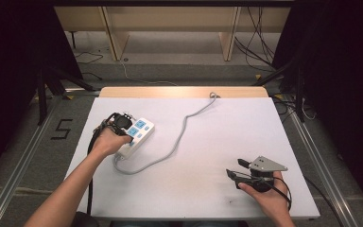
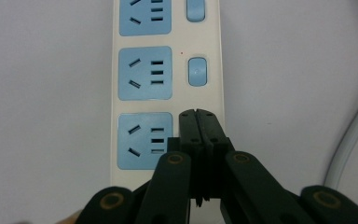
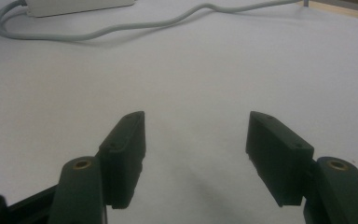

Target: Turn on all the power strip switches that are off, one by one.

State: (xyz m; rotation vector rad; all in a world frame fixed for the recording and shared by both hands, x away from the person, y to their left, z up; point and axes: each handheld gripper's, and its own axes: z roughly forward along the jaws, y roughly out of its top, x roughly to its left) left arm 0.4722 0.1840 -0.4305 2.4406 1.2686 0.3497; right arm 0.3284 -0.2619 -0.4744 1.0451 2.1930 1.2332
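- Power strip point(image 1: 136, 136) lies on the left part of the white surface point(image 1: 217, 142) in the high view, set at a slant, white with blue sockets; we see its grey cable point(image 1: 179, 137) loop from the near end and run up to the far edge of the surface
- We see the left hand point(image 1: 108, 142) holding the left tool point(image 1: 123, 124) right over the strip, its tip down on the strip's top face
- At the near right of the surface, well apart from the strip, the right hand point(image 1: 267, 194) holds the right tool point(image 1: 238, 170), a grey three-cornered plate point(image 1: 267, 164) on top, jaws pointing left
- From the left gripper view we look straight down on the strip point(image 2: 168, 70): the left tool point(image 2: 197, 116) has its jaws pressed together with nothing between them, the tip resting beside the nearest blue socket point(image 2: 144, 140), in line with the blue switch point(image 2: 197, 71) of the next socket
- From the right gripper view the right tool point(image 3: 196, 140) has its jaws spread wide over bare surface point(image 3: 191, 70), holding nothing; the strip's end point(image 3: 74, 5) and cable point(image 3: 144, 25) lie far off at the top
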